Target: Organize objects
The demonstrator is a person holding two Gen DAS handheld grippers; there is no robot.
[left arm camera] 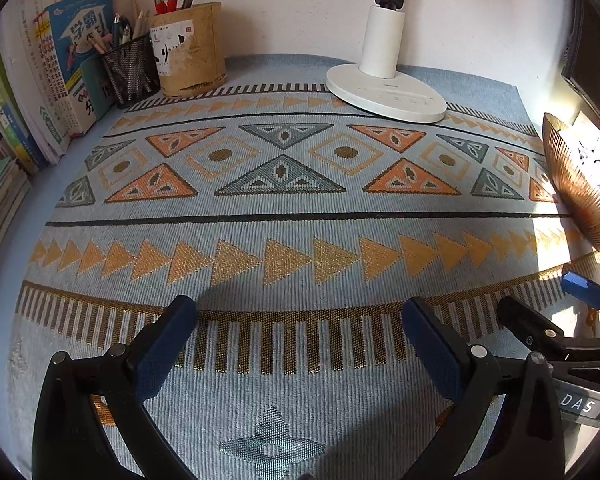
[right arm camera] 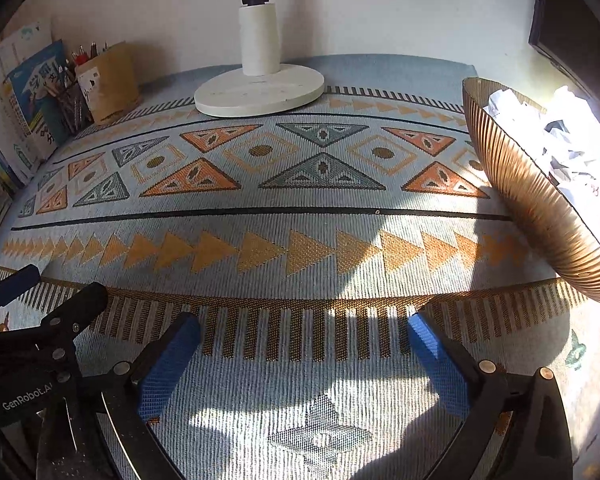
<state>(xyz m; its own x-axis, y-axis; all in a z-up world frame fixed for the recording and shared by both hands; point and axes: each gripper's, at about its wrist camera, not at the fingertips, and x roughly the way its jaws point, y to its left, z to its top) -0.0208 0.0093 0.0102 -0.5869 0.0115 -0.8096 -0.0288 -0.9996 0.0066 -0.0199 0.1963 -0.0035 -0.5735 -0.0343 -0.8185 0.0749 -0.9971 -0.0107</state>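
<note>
On patterned mat [left arm camera: 300,208], white lamp base [left arm camera: 384,92], ribbed bowl [right arm camera: 532,208], books [left arm camera: 28,92] left.

Lamp [left arm camera: 384,76] behind centre; books [left arm camera: 40,80] left; bowl [right arm camera: 532,200] right.

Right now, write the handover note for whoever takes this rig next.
Left gripper: open, empty, low over the patterned cloth.
Right gripper: open, empty, beside the left one.
Ribbed amber bowl at the right edge holds crumpled paper.
Back left: bamboo pen holder, mesh pen cup, books against the wall. Lamp base at the back.
Done: apparently nothing loose on the cloth between them.
Left: cannot tell which item goes next; nothing is held.
</note>
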